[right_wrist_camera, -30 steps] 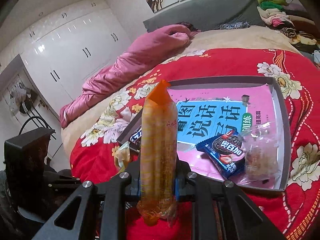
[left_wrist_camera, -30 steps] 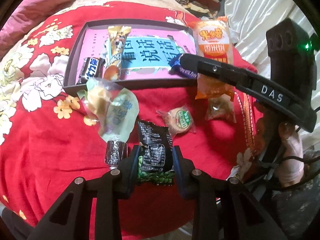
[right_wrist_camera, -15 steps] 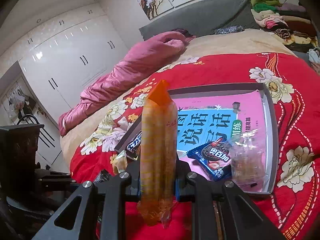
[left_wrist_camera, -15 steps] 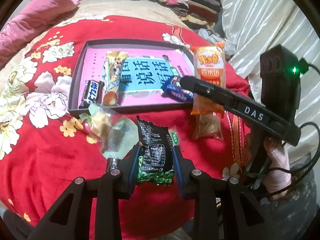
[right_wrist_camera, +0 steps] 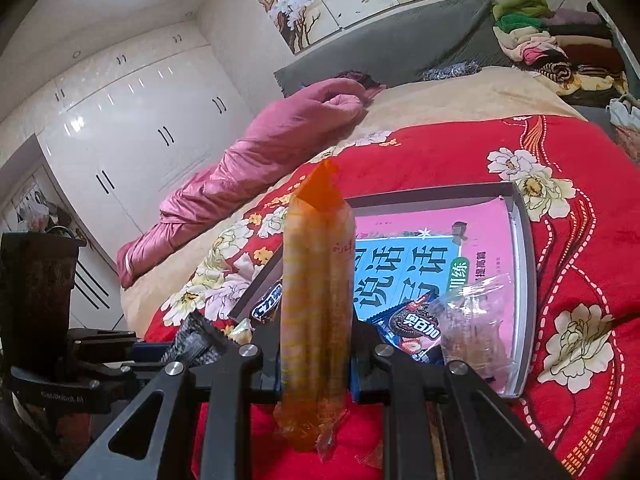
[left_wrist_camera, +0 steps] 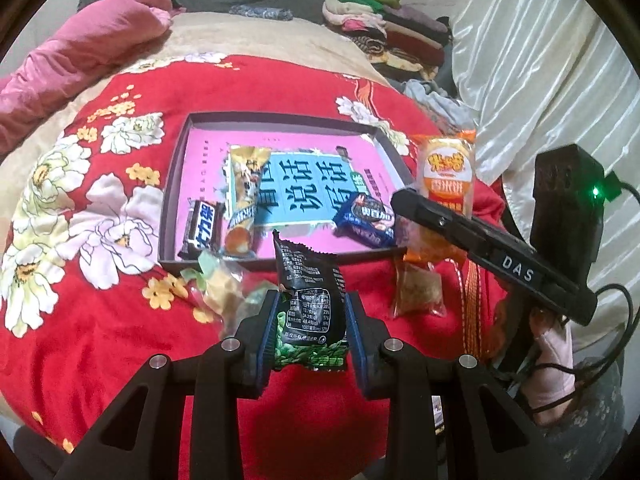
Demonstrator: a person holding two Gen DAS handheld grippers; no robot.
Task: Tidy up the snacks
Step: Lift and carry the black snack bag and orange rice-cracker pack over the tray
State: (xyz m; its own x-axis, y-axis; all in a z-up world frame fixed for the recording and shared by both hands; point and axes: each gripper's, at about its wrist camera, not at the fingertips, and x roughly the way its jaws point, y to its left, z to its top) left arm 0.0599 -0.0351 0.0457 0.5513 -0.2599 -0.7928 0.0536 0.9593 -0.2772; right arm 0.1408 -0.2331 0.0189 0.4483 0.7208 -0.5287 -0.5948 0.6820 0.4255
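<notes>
A black snack packet [left_wrist_camera: 310, 312] is clamped upright between the fingers of the left gripper [left_wrist_camera: 311, 332], above the red bedspread [left_wrist_camera: 100, 340]. An orange wafer pack [right_wrist_camera: 316, 304] is held upright in the right gripper [right_wrist_camera: 314, 364]. Just beyond both, a tray [left_wrist_camera: 170, 200] is seen with a chocolate bar [left_wrist_camera: 202, 228] and a blue biscuit pack [left_wrist_camera: 366, 218] lying inside

Inside the tray [left_wrist_camera: 172, 184] lay three snacks: one chocolate bar [left_wrist_camera: 204, 228], one wafer stick [left_wrist_camera: 244, 200] and one cookie pack [left_wrist_camera: 366, 218]. Outside the tray were four more snacks, two of them held in grippers.
</notes>
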